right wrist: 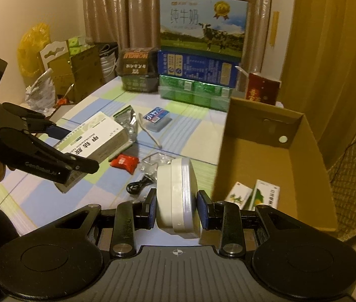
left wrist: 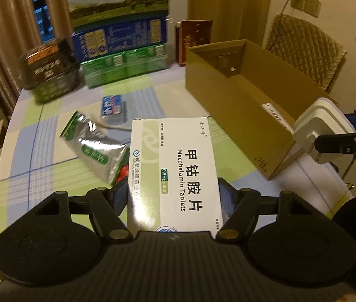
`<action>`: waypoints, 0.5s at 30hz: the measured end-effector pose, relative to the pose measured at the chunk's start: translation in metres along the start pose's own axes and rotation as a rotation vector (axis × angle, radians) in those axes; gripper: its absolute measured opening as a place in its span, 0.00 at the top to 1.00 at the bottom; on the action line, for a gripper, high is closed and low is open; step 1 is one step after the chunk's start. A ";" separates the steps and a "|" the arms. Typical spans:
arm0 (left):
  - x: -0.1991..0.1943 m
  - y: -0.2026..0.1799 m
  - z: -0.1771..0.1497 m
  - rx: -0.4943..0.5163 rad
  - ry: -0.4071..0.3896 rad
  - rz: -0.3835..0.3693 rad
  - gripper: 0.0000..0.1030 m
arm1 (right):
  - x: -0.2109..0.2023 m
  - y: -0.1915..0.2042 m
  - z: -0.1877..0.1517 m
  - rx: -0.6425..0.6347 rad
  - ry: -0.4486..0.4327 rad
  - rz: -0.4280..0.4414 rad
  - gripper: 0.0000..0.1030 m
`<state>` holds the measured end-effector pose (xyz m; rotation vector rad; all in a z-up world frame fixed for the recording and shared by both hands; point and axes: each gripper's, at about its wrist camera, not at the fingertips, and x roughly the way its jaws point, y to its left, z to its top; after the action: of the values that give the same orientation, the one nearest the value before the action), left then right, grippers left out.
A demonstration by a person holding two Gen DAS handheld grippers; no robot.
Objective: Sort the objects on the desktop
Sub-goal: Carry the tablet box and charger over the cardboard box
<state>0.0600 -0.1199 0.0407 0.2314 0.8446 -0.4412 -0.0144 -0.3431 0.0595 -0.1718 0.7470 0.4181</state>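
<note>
My left gripper (left wrist: 174,196) is shut on a white Mecobalamin tablet box (left wrist: 175,171) and holds it above the table; the box also shows in the right wrist view (right wrist: 94,141). My right gripper (right wrist: 178,210) is shut on a white rounded plastic case (right wrist: 178,196), held just left of the open cardboard box (right wrist: 273,166); the case also shows at the right of the left wrist view (left wrist: 316,123). Two small green-and-white medicine boxes (right wrist: 253,196) lie inside the cardboard box.
On the checked tablecloth lie a silver-green foil pouch (left wrist: 94,148), a blue-labelled grey pack (left wrist: 113,108), a red packet (right wrist: 123,163), a clear wrapper (right wrist: 155,161) and a black cable (right wrist: 137,186). Milk cartons (right wrist: 200,50), a dark tin (left wrist: 49,70) and a red box (right wrist: 262,89) stand at the back.
</note>
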 end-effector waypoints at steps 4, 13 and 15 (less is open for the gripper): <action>0.000 -0.017 0.012 0.018 -0.010 -0.031 0.35 | -0.014 -0.017 -0.001 0.013 0.001 -0.014 0.71; 0.006 -0.062 0.045 0.056 -0.031 -0.096 0.35 | -0.032 -0.072 0.003 0.059 0.002 -0.093 0.71; 0.009 -0.073 0.054 0.057 -0.038 -0.111 0.35 | -0.031 -0.087 0.005 0.081 0.007 -0.107 0.71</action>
<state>0.0676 -0.2075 0.0670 0.2292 0.8112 -0.5723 0.0058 -0.4302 0.0844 -0.1368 0.7568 0.2848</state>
